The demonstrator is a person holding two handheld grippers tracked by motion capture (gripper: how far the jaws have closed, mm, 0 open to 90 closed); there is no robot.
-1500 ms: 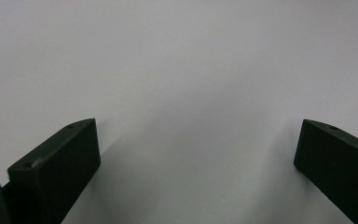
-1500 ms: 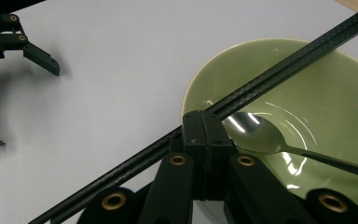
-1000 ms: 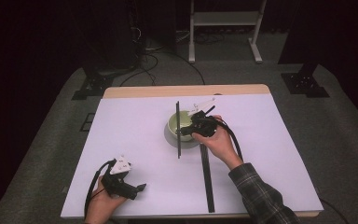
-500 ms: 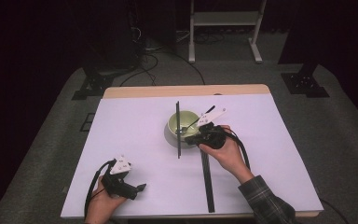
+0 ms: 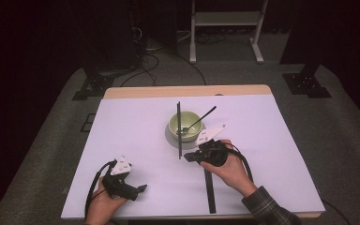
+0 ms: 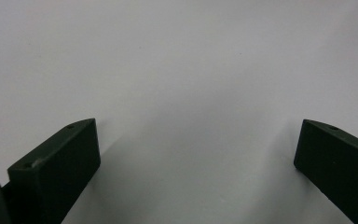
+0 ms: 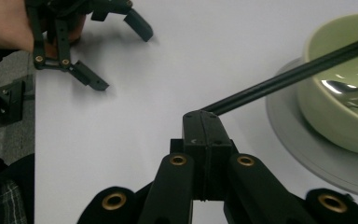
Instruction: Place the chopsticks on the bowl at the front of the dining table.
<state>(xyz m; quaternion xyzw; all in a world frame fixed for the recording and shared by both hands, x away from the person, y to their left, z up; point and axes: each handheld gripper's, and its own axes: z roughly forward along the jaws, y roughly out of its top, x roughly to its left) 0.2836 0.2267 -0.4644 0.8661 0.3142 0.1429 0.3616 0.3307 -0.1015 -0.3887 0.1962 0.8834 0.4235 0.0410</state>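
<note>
Your R tool (image 7: 204, 122) clamped on black rod (image 7: 303, 67) over bowl (image 7: 340, 88); L tool (image 6: 198, 154) wide, resting on desk (image 5: 136, 126).

my right gripper (image 7: 204, 122) is cut off at the bottom edge of its own view, and my hand behind it is out of frame. the black rod (image 7: 289, 74) clamped in its shut jaws runs off the right edge there, as do the green bowl (image 7: 340, 116) and the grey plate (image 7: 307, 154) under it. the spoon (image 7: 354, 93) in the bowl shows just a blurred sliver. in my left gripper view both jaw bases are cropped. my right sleeve (image 5: 267, 208) leaves the high view's bottom edge.
</note>
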